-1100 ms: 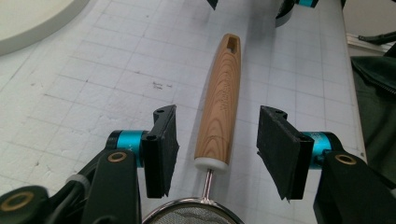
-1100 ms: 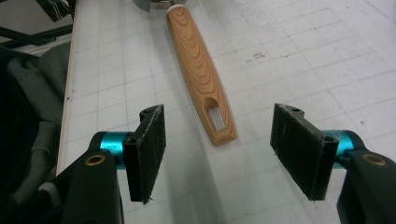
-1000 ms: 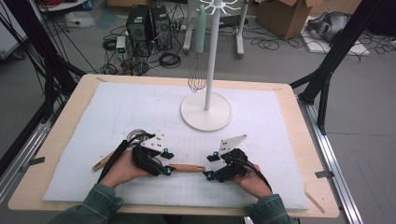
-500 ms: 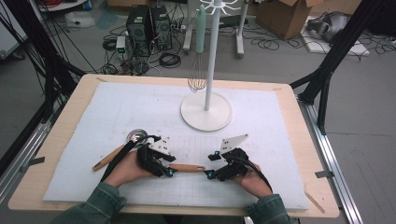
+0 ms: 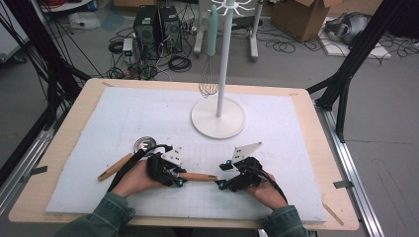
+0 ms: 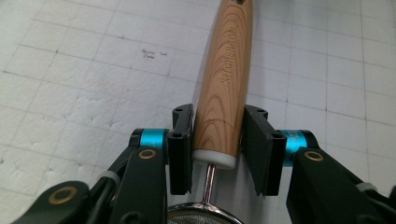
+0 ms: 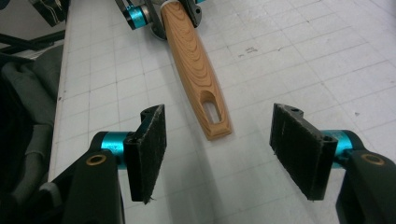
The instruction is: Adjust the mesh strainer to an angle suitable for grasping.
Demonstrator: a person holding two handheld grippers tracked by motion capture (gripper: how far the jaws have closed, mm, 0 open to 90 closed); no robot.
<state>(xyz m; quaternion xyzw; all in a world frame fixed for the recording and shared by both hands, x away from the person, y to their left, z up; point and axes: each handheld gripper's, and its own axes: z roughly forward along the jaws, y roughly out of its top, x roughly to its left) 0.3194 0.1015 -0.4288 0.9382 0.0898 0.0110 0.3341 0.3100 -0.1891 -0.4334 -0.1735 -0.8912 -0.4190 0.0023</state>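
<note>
A wooden handle of a small mesh strainer lies on the white gridded mat between my two grippers. My left gripper has just been closing on it. In the left gripper view both pads press the handle near its white collar, and the strainer's mesh rim shows just below. My right gripper stands open. In its own view the slotted end of the handle lies just ahead of the right gripper, touching neither pad.
A second wooden-handled utensil with a round metal head lies left of my left hand. A white stand with a hanging whisk rises at the mat's far middle. The table's front edge is close behind my forearms.
The left jaws have drawn in around the wooden handle. The left hand has shifted only slightly, and the right hand has stayed where it was.
</note>
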